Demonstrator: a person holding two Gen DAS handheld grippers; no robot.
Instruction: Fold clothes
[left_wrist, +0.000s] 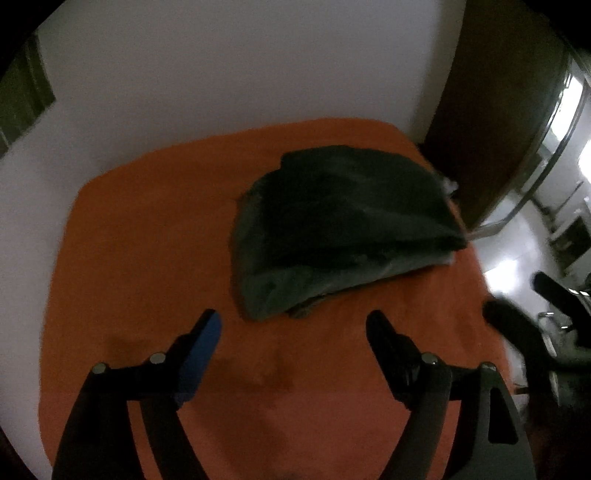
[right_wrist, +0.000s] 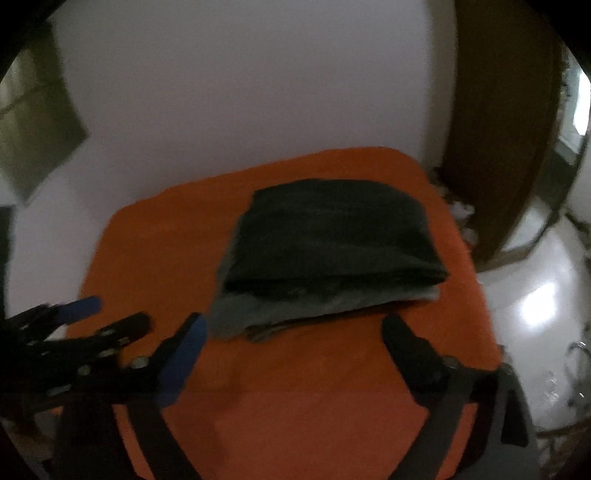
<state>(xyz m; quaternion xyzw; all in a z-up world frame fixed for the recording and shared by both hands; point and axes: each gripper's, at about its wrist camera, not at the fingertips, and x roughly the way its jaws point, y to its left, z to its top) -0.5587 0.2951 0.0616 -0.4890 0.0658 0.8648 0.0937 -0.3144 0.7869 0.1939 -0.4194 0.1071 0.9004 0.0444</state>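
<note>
A stack of folded clothes (left_wrist: 343, 221), dark green on top with grey-green pieces under it, lies on the orange cloth-covered table (left_wrist: 147, 240). It also shows in the right wrist view (right_wrist: 332, 243). My left gripper (left_wrist: 293, 325) is open and empty, just in front of the stack's near edge. My right gripper (right_wrist: 295, 328) is open and empty, also just short of the stack's near edge. The left gripper (right_wrist: 110, 314) shows at the left of the right wrist view, above the table's left edge. The right gripper (left_wrist: 517, 302) shows blurred at the right of the left wrist view.
A white wall (left_wrist: 221, 74) stands behind the table. A brown door (left_wrist: 491, 110) is at the right, with a shiny white floor (right_wrist: 535, 295) beyond the table's right edge. The orange table (right_wrist: 295, 406) reaches toward me.
</note>
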